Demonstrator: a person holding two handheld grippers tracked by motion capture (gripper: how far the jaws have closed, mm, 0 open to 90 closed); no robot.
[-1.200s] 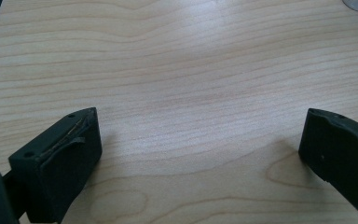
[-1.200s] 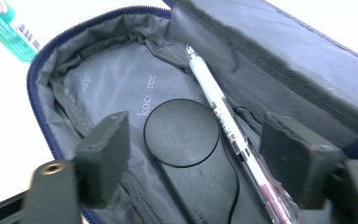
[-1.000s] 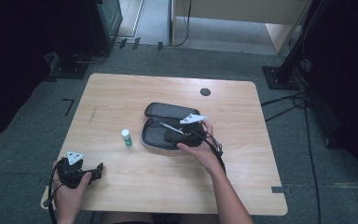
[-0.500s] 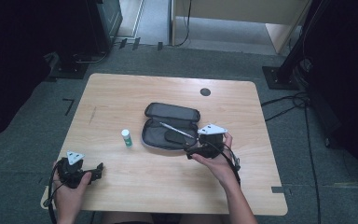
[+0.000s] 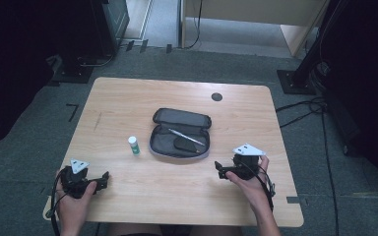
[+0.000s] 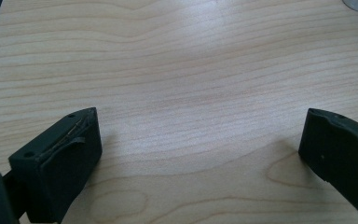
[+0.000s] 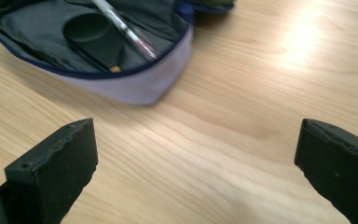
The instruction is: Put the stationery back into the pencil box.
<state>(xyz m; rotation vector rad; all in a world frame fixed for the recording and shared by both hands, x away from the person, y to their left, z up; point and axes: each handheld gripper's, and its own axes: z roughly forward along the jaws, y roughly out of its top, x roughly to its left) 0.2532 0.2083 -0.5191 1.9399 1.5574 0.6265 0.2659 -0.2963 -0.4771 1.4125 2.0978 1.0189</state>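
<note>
Two grippers are resting low near your edge of the wooden table [image 5: 128, 98]: your left gripper [image 5: 102, 178] is sitting at the near left corner with its jaws spread wide over bare wood and nothing between them, and your right gripper [image 5: 218, 169] is hovering just off the near right corner of the pencil case [image 5: 179, 135], its jaws having just been opening and now standing released and empty. You are leaving the case lying open at the middle of the table, with a pen [image 5: 187, 137] and a dark flat object [image 5: 187, 145] inside it. Just beside the case's left end, a small white bottle [image 5: 134, 145] with a green band is standing upright.
</note>
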